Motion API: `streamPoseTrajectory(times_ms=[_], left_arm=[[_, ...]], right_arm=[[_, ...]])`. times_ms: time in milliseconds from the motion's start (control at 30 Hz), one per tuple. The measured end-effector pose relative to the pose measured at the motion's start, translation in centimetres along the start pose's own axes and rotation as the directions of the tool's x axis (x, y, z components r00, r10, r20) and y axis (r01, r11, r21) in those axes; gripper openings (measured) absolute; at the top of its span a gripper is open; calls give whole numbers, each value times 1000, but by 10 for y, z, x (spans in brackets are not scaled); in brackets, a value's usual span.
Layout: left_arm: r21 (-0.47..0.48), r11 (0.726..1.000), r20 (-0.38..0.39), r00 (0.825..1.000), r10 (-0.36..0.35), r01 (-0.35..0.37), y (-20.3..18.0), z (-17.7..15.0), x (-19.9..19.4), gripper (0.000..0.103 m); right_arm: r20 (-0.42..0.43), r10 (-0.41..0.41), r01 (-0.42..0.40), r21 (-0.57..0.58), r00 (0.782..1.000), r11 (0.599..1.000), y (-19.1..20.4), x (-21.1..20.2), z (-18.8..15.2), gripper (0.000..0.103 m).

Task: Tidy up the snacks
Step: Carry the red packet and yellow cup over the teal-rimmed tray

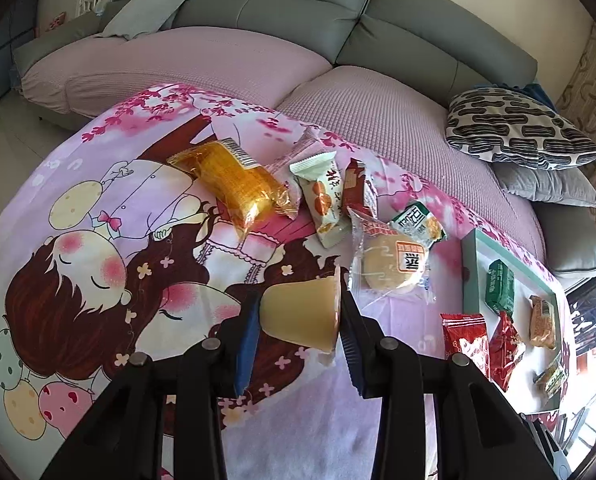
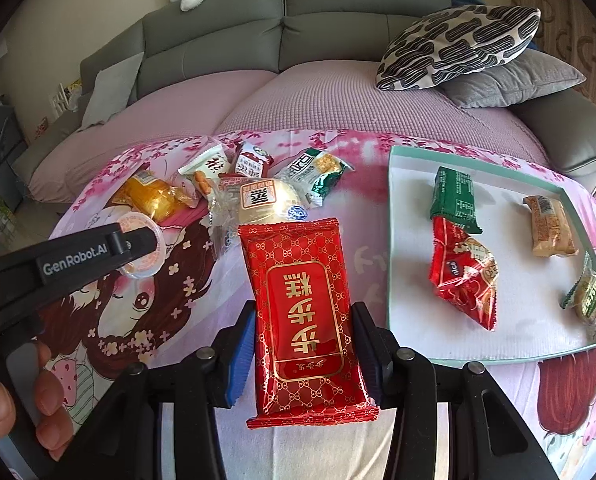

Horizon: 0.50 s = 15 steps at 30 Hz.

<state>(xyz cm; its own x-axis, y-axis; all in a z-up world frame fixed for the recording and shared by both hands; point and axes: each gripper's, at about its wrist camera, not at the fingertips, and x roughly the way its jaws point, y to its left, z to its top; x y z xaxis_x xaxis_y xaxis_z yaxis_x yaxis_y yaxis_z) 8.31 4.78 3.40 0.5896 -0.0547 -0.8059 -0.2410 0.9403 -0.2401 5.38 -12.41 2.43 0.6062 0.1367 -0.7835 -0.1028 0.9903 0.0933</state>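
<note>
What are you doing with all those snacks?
A person is sorting snacks with a gripper in each hand. The left gripper holds a small jelly cup. The right gripper holds a red snack packet. Four snacks already lie in the pale green tray on the right. A pile of other wrapped snacks waits on the cartoon cloth.

bright daylight, glare on shiny wrappers, strong fisheye bending, dark vignetted corners
</note>
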Motion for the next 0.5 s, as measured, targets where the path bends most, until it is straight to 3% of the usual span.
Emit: streamPoseTrajectory(times_ms=[500], left_arm=[[123,989,-7,997,-75,75,-79,-16,-3,40]], right_arm=[[57,-113,102,164,992,981,-93,-29,5,49]])
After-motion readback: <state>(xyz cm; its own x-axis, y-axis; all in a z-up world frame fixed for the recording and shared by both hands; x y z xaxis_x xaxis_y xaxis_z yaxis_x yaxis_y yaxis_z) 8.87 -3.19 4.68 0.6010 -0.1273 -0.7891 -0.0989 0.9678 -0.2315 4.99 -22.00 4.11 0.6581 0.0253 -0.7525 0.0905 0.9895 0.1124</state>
